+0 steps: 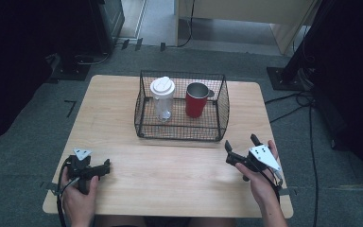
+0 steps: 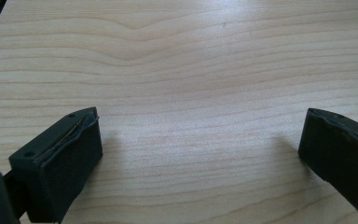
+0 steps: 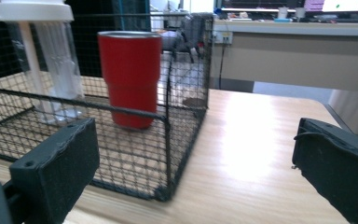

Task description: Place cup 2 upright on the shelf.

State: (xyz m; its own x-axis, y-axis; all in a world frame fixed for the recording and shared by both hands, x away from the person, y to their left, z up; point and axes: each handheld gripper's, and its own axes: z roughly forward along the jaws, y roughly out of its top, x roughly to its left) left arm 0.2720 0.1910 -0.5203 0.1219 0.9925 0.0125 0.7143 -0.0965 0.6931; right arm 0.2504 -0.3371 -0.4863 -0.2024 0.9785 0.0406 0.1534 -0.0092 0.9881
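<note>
The right gripper (image 1: 240, 147) hovers over the table (image 1: 170, 175) with jaws wide apart, gripping nothing; the basket (image 1: 179, 134) sits just ahead of it and to its left, near but not touching; inside stand the red cup (image 1: 196, 100), nearer this gripper, and the clear bottle (image 1: 163, 99) beyond it; the left gripper (image 1: 105, 166), jaws also spread and empty, rests low over bare wood, well apart from the basket.

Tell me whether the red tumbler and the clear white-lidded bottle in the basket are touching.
Apart. The high view shows a strip of mesh floor between the red tumbler and the clear bottle in the wire basket; the right gripper view shows the same gap.
</note>
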